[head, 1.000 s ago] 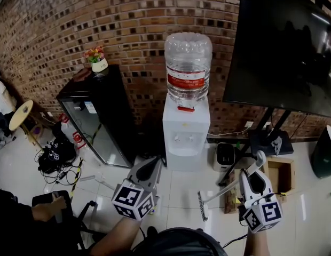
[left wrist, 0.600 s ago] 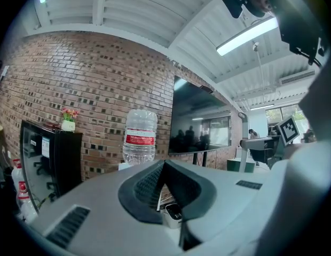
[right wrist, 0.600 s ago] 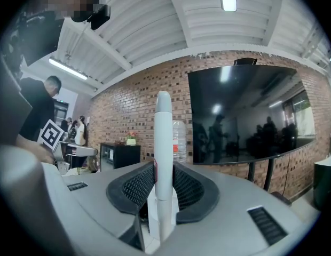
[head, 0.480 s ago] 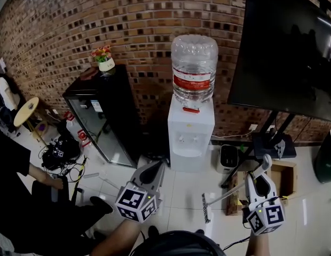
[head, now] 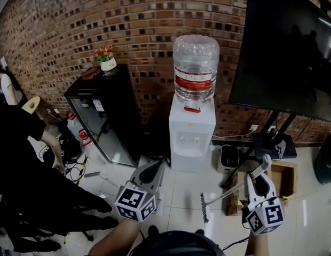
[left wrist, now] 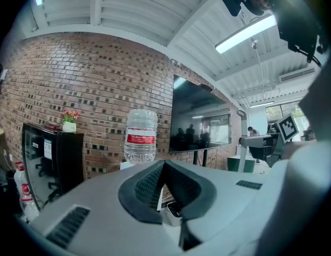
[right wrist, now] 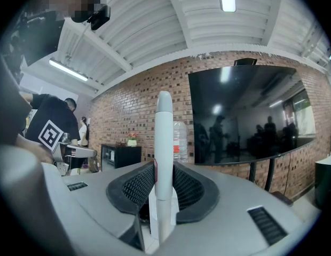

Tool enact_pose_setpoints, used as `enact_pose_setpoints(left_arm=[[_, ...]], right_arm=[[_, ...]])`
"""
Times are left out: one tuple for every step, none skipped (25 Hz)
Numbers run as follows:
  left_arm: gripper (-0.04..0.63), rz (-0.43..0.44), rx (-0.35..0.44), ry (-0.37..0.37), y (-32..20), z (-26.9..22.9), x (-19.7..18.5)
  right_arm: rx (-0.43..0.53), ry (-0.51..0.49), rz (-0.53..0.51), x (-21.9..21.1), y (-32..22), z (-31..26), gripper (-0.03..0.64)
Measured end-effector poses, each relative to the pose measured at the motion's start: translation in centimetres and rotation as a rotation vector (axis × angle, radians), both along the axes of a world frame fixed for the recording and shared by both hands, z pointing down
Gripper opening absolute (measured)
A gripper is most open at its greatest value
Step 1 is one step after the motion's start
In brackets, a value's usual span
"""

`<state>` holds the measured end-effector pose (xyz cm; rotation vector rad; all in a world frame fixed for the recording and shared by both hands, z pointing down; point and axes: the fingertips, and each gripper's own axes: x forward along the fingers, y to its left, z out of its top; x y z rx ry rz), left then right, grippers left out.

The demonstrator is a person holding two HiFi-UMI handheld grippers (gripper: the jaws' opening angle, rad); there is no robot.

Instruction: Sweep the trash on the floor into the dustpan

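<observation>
Clamping the broom handle (right wrist: 164, 116), right tool (right wrist: 164, 167) (bristles (head: 204, 209) blurred); left tool (left wrist: 164, 165) closed, empty.

person in black (head: 32, 164): come further in at left | floor cables (head: 76, 169): now mostly covered

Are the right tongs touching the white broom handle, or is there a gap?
Touching. The right gripper view shows the broom handle standing between the right tongs, with both jaws pressed against its sides.
</observation>
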<state>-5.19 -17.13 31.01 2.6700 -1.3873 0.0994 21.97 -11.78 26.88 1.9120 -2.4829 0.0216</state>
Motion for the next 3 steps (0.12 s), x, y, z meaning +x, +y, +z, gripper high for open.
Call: enact_pose_setpoints(left_arm=[[0.005, -0.001, -0.001, 0.0, 0.02, 0.03, -0.08], [0.005, -0.002, -0.002, 0.0, 0.03, 0.06, -0.16], [0.005, -0.003, -0.003, 0.0, 0.03, 0.07, -0.22]], right_arm=[[0.0, 0.0, -0.001, -0.06, 0.0, -0.02, 0.124], [-0.001, 0.001, -0.001, -0.12, 0.01, -0.03, 0.124], [-0.002, 0.002, -0.001, -0.17, 0.03, -0.04, 0.124]])
